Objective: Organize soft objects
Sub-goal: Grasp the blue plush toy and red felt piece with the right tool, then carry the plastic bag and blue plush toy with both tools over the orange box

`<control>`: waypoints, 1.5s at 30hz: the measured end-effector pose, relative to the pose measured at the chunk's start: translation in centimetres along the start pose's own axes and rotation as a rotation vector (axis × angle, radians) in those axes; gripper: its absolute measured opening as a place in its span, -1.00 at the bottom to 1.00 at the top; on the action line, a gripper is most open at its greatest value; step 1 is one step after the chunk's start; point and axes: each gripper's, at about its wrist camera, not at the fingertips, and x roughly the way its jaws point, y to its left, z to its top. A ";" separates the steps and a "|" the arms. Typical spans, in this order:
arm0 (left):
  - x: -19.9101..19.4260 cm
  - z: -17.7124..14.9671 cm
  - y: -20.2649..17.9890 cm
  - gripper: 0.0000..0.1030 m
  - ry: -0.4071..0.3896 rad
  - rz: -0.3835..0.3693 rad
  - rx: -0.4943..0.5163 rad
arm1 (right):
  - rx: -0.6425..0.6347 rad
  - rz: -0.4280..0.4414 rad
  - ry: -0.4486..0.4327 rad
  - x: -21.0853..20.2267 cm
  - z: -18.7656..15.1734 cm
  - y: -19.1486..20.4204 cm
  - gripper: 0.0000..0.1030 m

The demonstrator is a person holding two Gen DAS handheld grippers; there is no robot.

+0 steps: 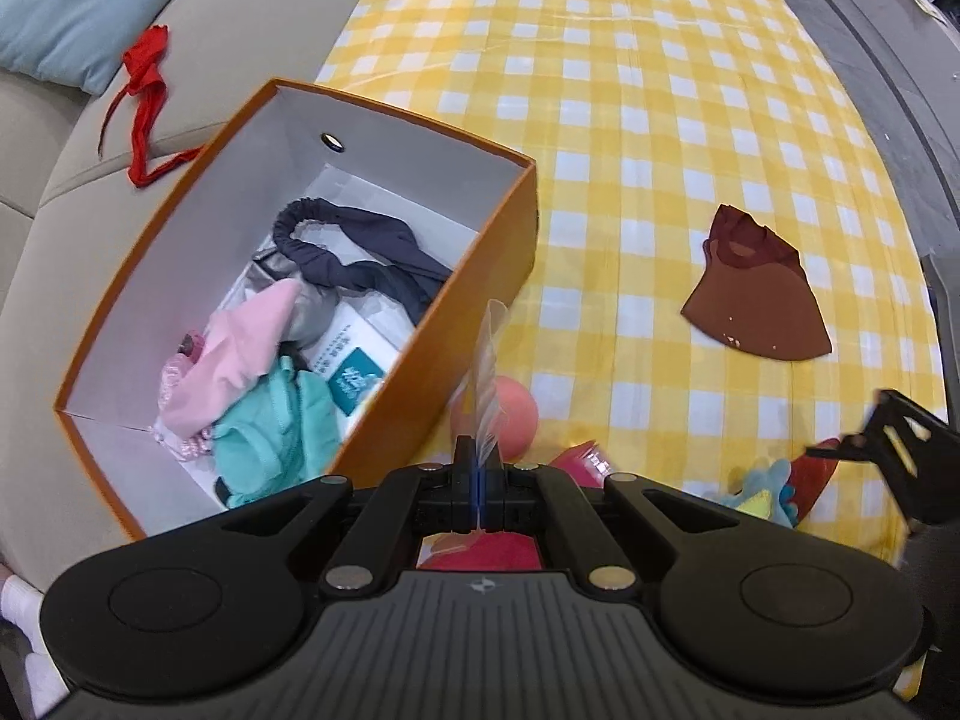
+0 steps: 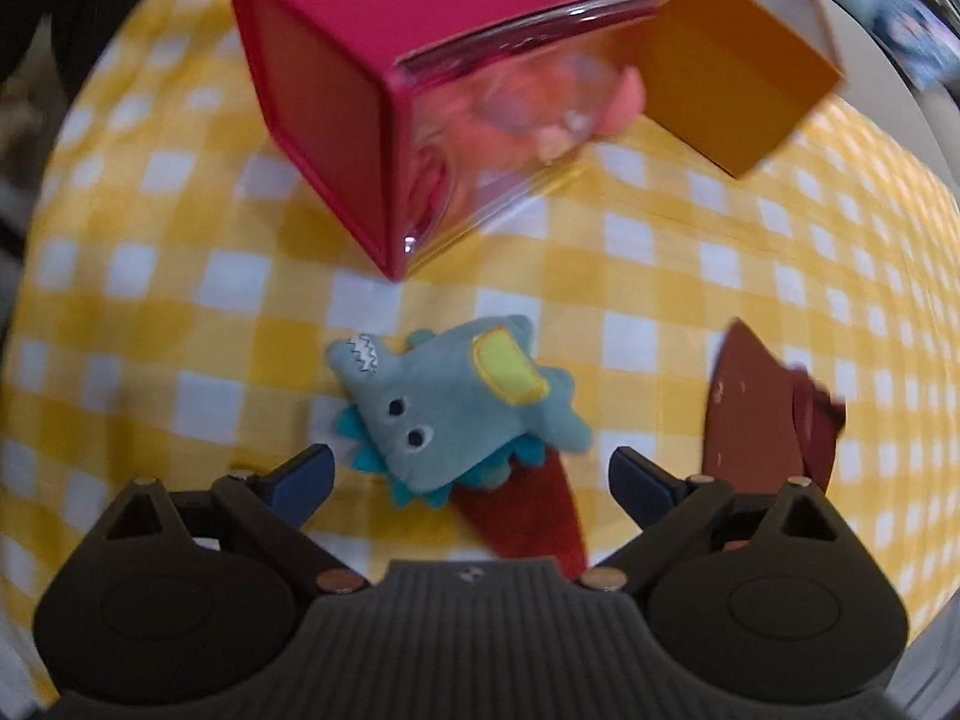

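Right wrist view: right tongs [image 2: 471,474] gaped wide over the plush dinosaur [image 2: 456,414], ready to pinch, while left tongs [image 1: 479,480] clenched a clear plastic flap [image 1: 487,378] beside the orange box [image 1: 480,300].

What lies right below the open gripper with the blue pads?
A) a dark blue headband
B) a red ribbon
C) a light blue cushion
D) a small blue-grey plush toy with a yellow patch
D: the plush toy lies on the checked cloth just ahead of the open right gripper.
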 end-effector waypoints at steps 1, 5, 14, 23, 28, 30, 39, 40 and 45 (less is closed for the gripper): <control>-0.3 -0.1 0.3 -1.00 -0.004 0.000 0.003 | -0.019 -0.012 0.011 0.4 0.4 0.0 0.87; -1.3 -0.3 1.7 -1.00 -0.007 -0.005 0.009 | -0.034 0.019 0.075 1.6 1.5 -0.5 0.42; -3.8 -1.4 3.5 -1.00 -0.039 -0.040 0.012 | 0.017 -0.021 0.087 -1.9 2.0 -0.5 0.01; -8.3 -3.8 3.2 -1.00 -0.101 -0.083 0.048 | 0.050 -0.140 0.102 -8.5 1.9 -0.9 -0.02; -10.8 -6.1 3.0 -0.99 -0.127 -0.122 0.064 | 0.046 -0.175 0.110 -12.6 2.6 0.0 -0.02; -11.6 -7.2 3.1 -0.99 -0.131 -0.135 0.077 | 0.033 -0.186 0.114 -13.9 3.2 0.6 -0.02; -13.6 -11.7 5.9 -0.99 -0.173 -0.190 0.059 | -0.051 -0.203 0.098 -17.4 8.8 3.1 -0.02; -13.7 -11.9 6.7 -0.99 -0.180 -0.195 0.046 | -0.059 -0.198 0.099 -17.5 9.5 3.2 -0.02; -13.4 -12.5 10.5 -1.00 -0.212 -0.229 -0.028 | -0.118 -0.180 0.090 -17.4 14.5 3.3 -0.02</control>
